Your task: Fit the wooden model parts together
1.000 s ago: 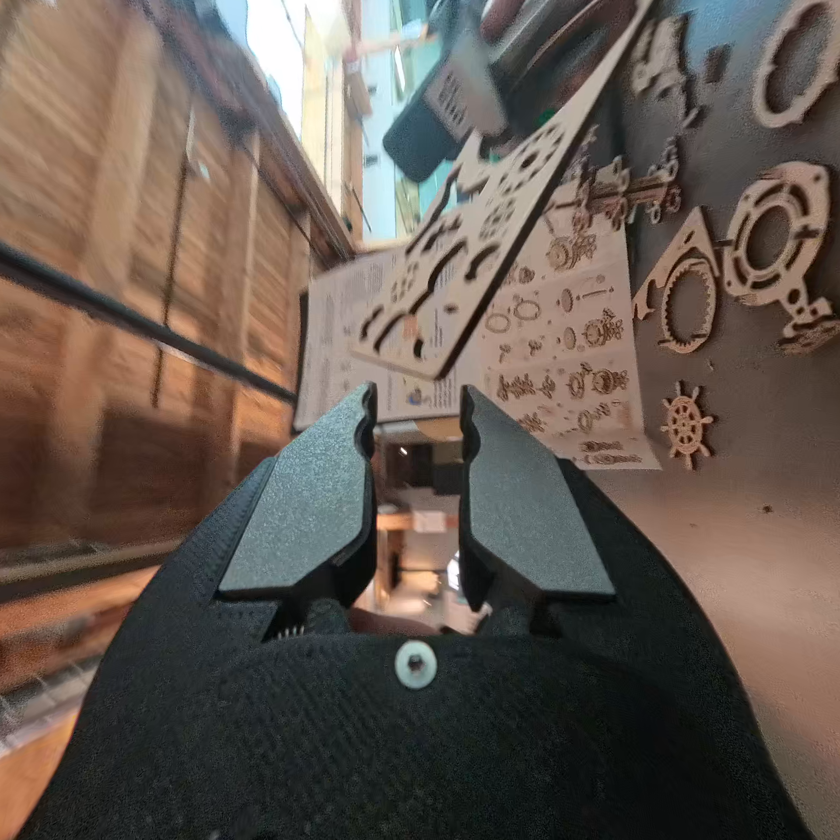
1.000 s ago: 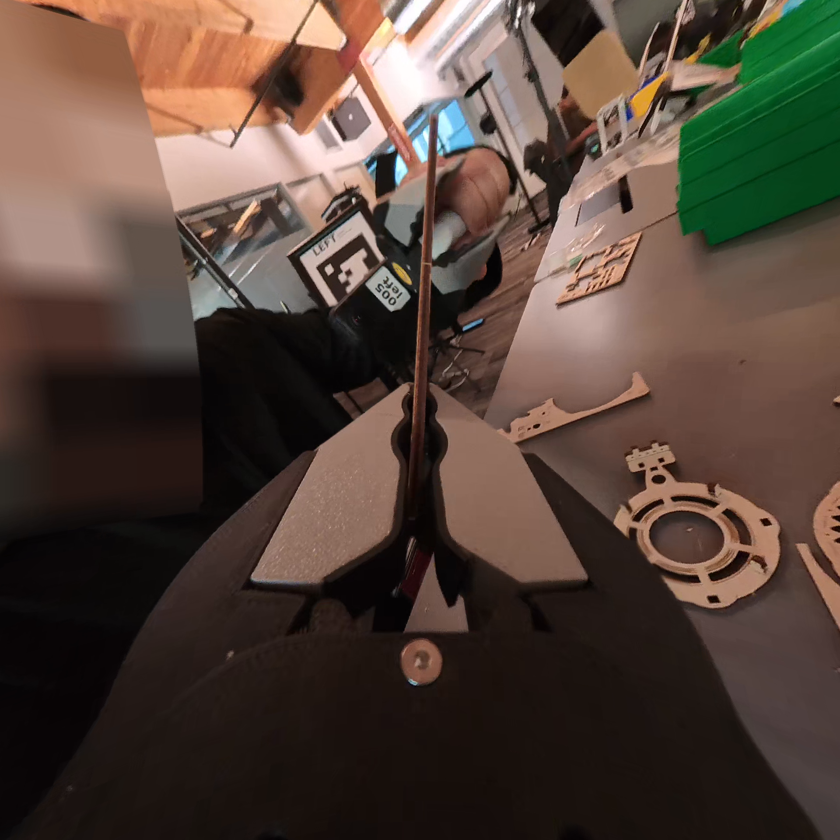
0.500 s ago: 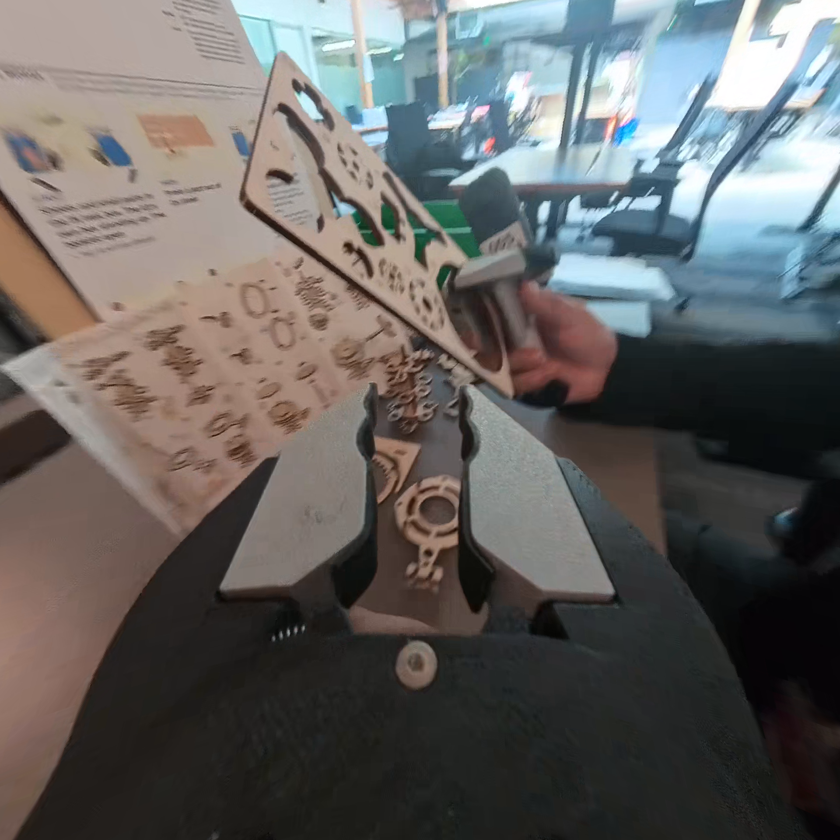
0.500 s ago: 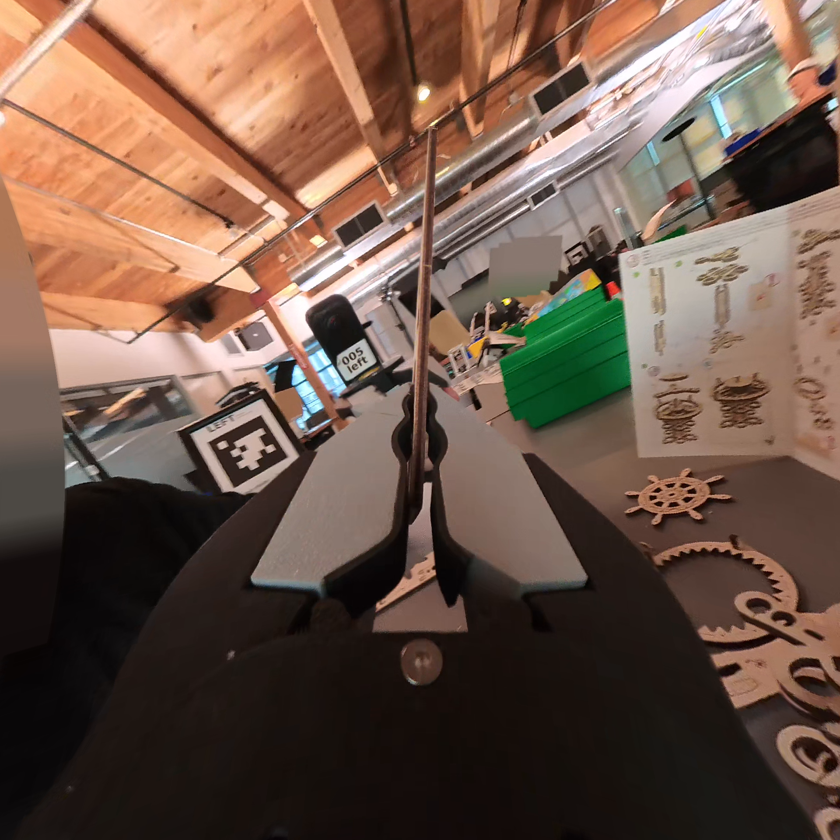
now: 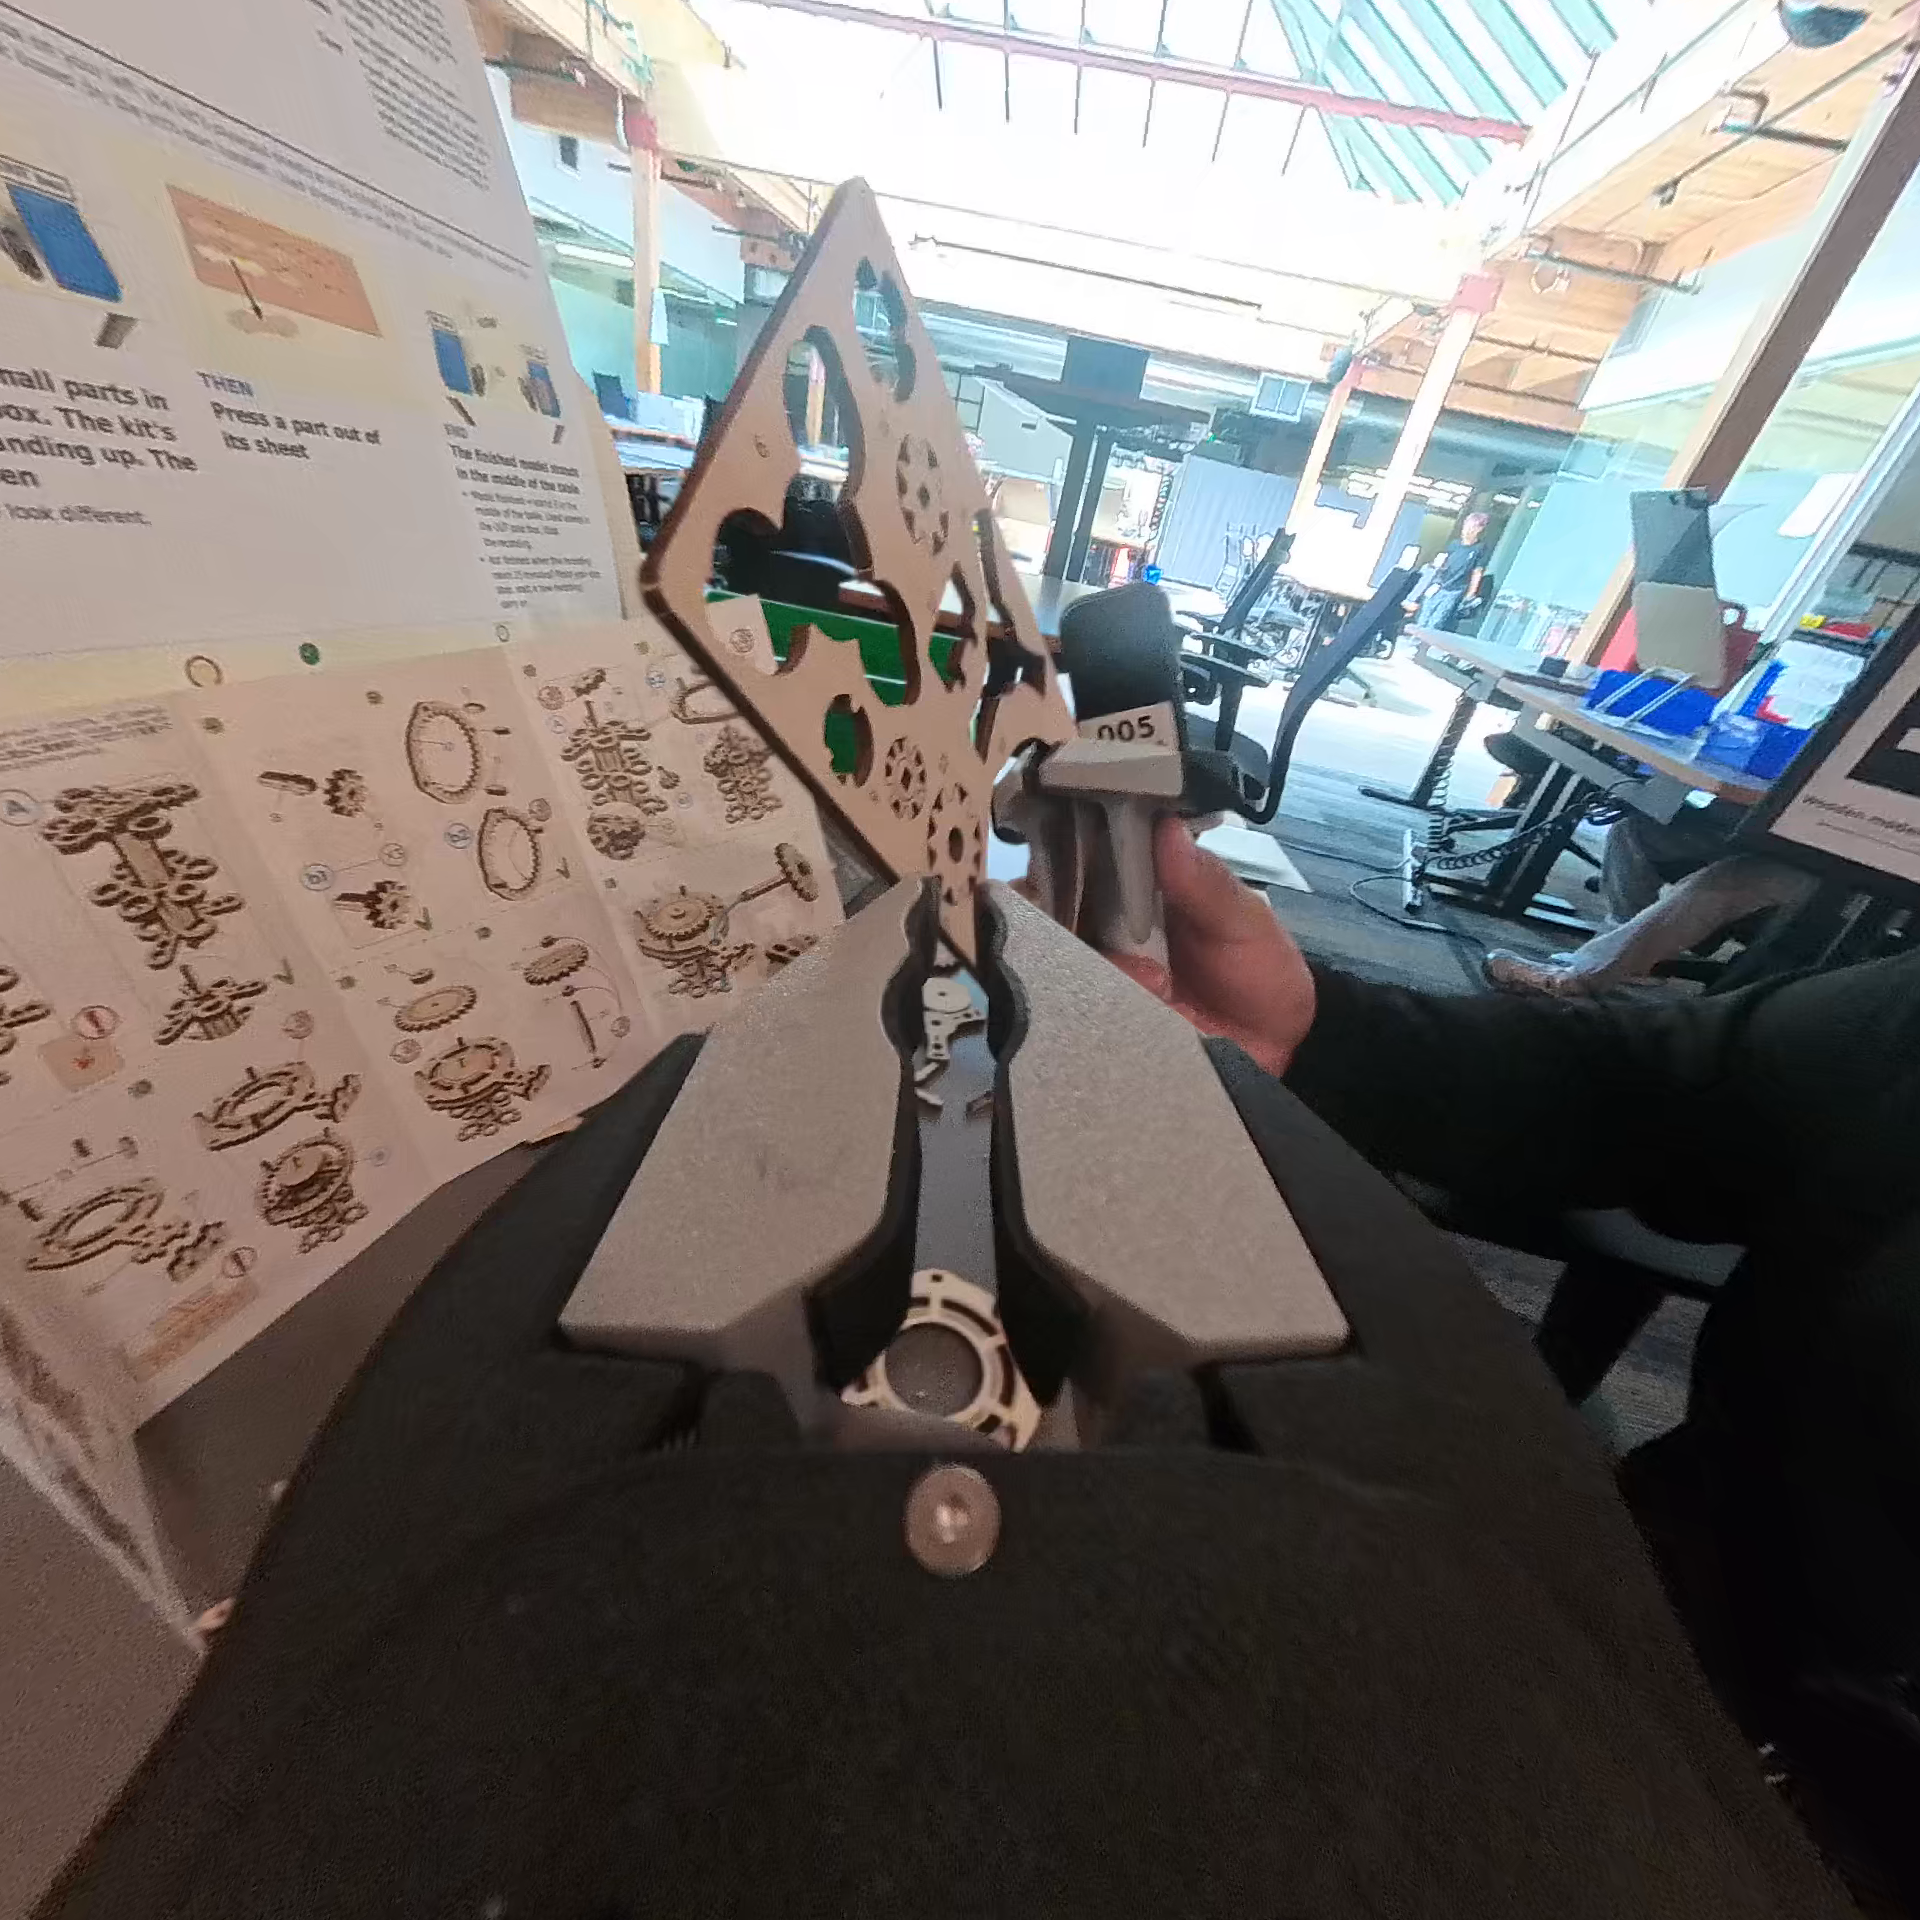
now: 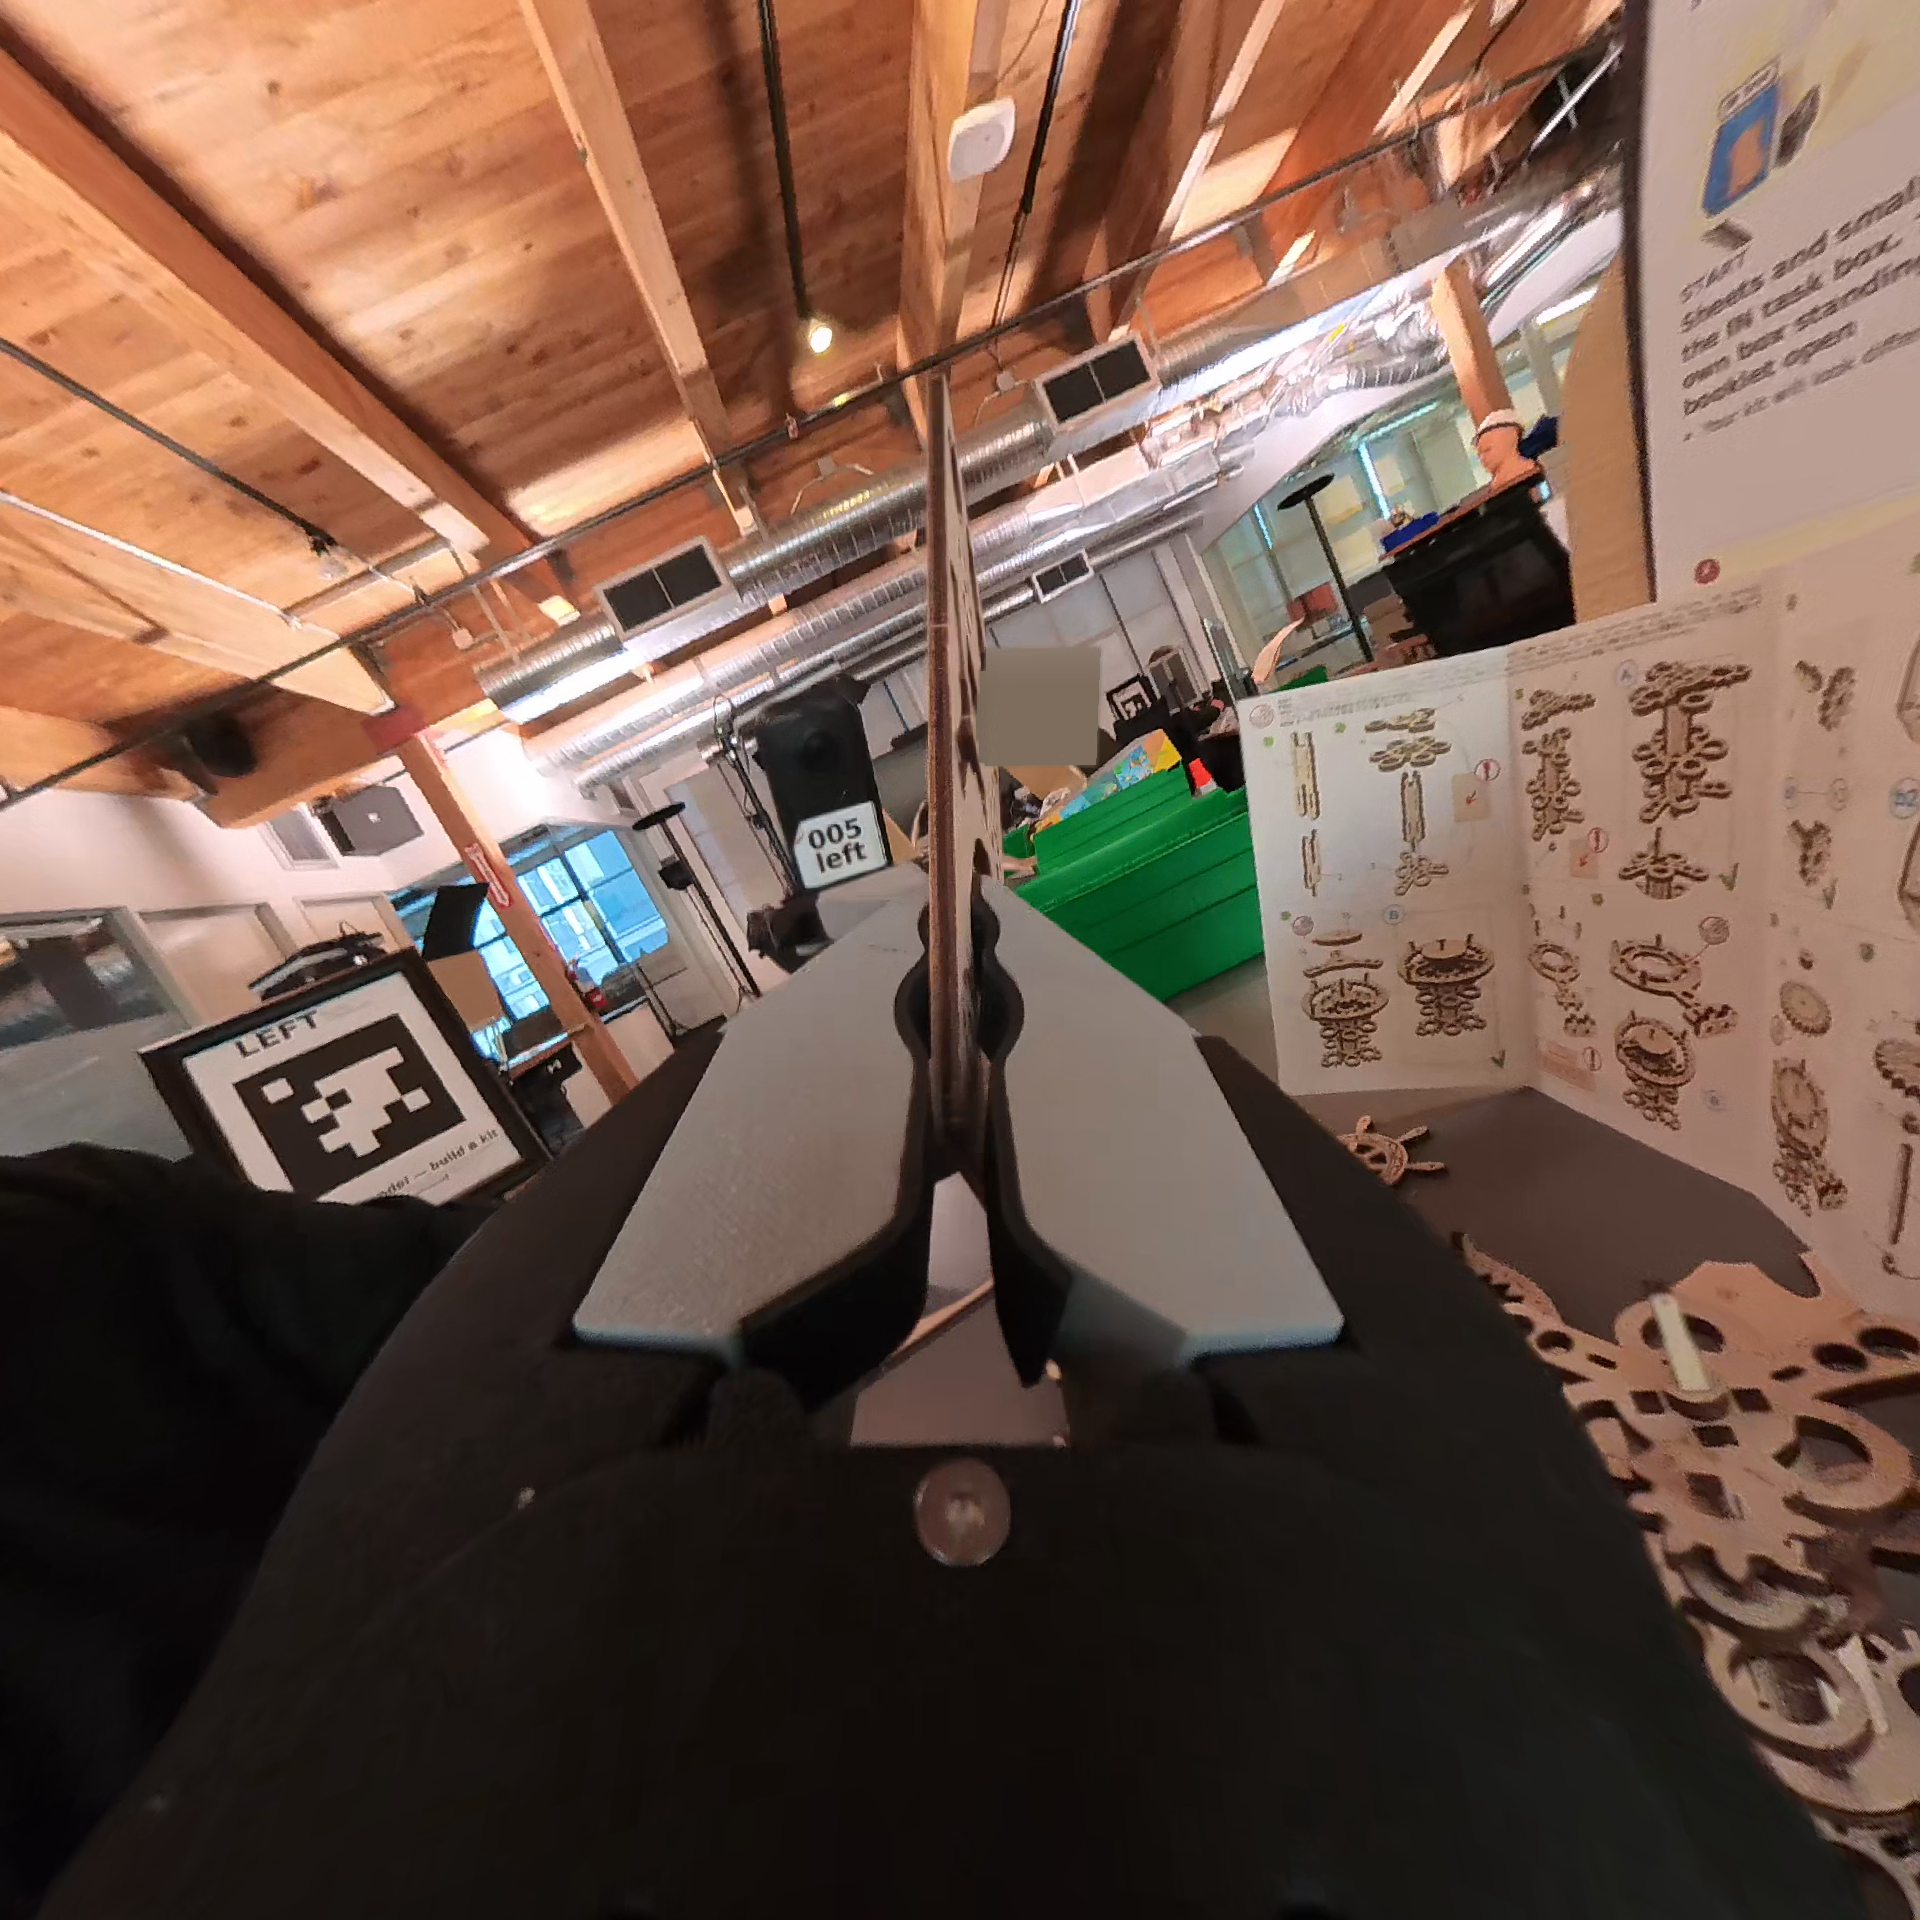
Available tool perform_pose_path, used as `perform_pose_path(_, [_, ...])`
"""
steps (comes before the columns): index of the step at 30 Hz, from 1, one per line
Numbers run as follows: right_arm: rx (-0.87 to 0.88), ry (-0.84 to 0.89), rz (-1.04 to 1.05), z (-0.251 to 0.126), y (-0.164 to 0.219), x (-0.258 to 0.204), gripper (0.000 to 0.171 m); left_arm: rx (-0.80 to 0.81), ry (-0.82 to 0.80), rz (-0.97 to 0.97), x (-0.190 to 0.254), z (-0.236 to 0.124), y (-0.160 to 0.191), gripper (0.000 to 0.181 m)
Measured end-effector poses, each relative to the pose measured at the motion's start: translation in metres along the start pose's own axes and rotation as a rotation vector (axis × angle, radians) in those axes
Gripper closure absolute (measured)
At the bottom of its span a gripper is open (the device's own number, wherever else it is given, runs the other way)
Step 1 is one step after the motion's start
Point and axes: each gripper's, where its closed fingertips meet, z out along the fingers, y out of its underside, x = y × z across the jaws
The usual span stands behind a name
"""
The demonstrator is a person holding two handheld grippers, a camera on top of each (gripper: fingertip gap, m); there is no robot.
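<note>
Two grippers meet on one wooden sheet [image 5: 831, 540]. From the left wrist view, the left gripper [image 5: 951, 904] now has its jaws narrowed around the sheet's lower corner, whether pinching or just bracketing I cannot tell; half a second ago they stood wider, with the sheet farther off and tilted. The sheet is held in the air above the desk [image 5: 951, 1174], in front of the instruction booklet [image 5: 312, 883]. It looks thin, light, stiff and brittle around its cut-outs, so I'd grip solid border.

From the right wrist view, the right gripper [image 6: 951, 997] stays clamped on the sheet's edge, seen edge-on. A partly built model [image 6: 1745, 1455] lies by the desk's right edge.
</note>
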Motion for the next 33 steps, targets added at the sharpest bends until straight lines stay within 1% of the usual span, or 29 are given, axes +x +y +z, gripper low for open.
perform_pose_path(1, [0.003,-0.001,0.012,-0.001,-0.001,0.002,0.171,-0.004,-0.009,0.007,-0.004,-0.001,0.001,0.175])
perform_pose_path(2, [0.006,-0.012,0.032,-0.002,-0.001,0.002,0.171,-0.004,-0.02,0.005,-0.008,-0.003,0.002,0.168])
perform_pose_path(4, [0.019,-0.024,0.059,-0.001,-0.002,0.002,0.171,-0.002,0.004,-0.013,-0.009,-0.004,0.004,0.166])
perform_pose_path(6, [0.01,-0.02,0.054,0.001,0.0,0.003,0.171,-0.011,0.036,-0.039,-0.006,-0.002,0.008,0.159])
perform_pose_path(8, [-0.005,-0.011,0.038,0.003,0.003,0.003,0.171,0.021,0.042,-0.035,-0.004,-0.002,0.007,0.166])
perform_pose_path(11, [-0.032,-0.028,0.039,0.009,0.01,-0.001,0.171,0.068,0.066,-0.078,-0.003,-0.006,0.002,0.176])
perform_pose_path(15, [-0.069,-0.046,0.063,0.013,0.019,-0.002,0.171,0.066,0.065,-0.043,-0.003,-0.014,0.002,0.177])
perform_pose_path(18, [-0.103,-0.052,0.071,0.013,0.025,-0.002,0.167,0.066,0.092,-0.07,0.001,-0.018,0.001,0.18])
perform_pose_path(19, [-0.118,-0.04,0.069,0.013,0.026,0.0,0.163,0.059,0.094,-0.067,0.001,-0.019,0.001,0.18])
perform_pose_path(21, [-0.11,-0.013,0.044,0.009,0.02,0.004,0.144,0.037,0.082,-0.075,-0.002,-0.021,0.004,0.181])
perform_pose_path(22, [-0.105,0.017,0.019,0.007,0.017,0.008,0.138,0.028,0.087,-0.099,-0.003,-0.021,0.005,0.18])
perform_pose_path(25, [-0.139,0.054,-0.058,0.005,0.015,0.011,0.126,-0.023,0.111,-0.178,-0.003,-0.022,0.014,0.181])
perform_pose_path(28, [-0.257,0.076,-0.128,0.01,0.027,0.011,0.116,-0.108,0.16,-0.239,0.004,-0.019,0.03,0.181])
perform_pose_path(29, [-0.307,0.046,-0.123,0.014,0.034,0.005,0.117,-0.137,0.169,-0.255,0.006,-0.017,0.036,0.181])
perform_pose_path(31, [-0.399,0.027,-0.121,0.02,0.048,-0.001,0.128,-0.18,0.173,-0.288,0.007,-0.012,0.047,0.181])
perform_pose_path(32, [-0.431,0.052,-0.136,0.022,0.053,0.001,0.137,-0.19,0.181,-0.302,0.009,-0.01,0.05,0.181])
perform_pose_path(33, [-0.454,0.074,-0.153,0.022,0.058,0.004,0.157,-0.195,0.185,-0.311,0.01,-0.008,0.052,0.18])
